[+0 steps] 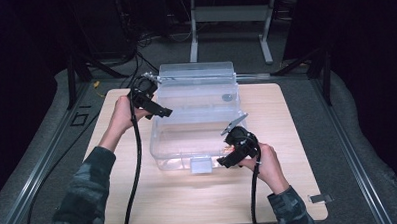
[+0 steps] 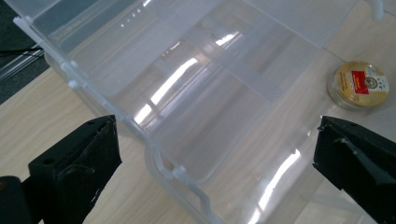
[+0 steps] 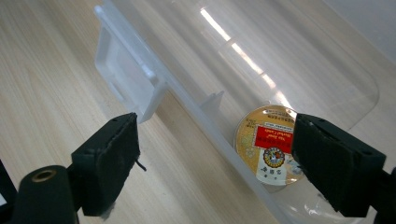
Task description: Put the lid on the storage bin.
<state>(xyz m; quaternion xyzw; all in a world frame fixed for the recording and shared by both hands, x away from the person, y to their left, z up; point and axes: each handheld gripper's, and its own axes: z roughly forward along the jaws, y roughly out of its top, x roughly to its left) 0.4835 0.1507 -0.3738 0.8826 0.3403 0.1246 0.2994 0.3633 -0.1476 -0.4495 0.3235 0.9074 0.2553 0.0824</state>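
A wooden table (image 1: 199, 202) is seen in the high view, standing on grey flooring, with a white metal frame (image 1: 231, 21) at 12 o'clock beyond it and a small metal clip (image 1: 319, 198) lying at the table's 4 o'clock corner. A clear plastic storage box (image 1: 196, 117) sits at the centre of the table, its lid raised at the far side and a latch tab (image 1: 201, 165) at its near wall.

The box is transparent with rounded corners; its rim and ribs are seen in the left gripper view (image 2: 154, 154). A round gold tin with a red label (image 3: 271, 142) lies flat on the box floor, close against the near wall.

The left gripper (image 1: 148, 101) is held at the box's 9 o'clock rim, jaws wide apart and holding nothing; in its own view (image 2: 215, 154) the rim passes between the jaws and the tin (image 2: 358, 84) is seen at 2 o'clock. The right gripper (image 1: 238, 148) is held at the box's 5 o'clock corner; in its own view (image 3: 215, 158) the jaws are wide apart, straddling the near wall without grasping it, one jaw partly covering the tin's edge. The tin's label is legible as red and gold in the gripper views; in the high view it is merely a faint spot.
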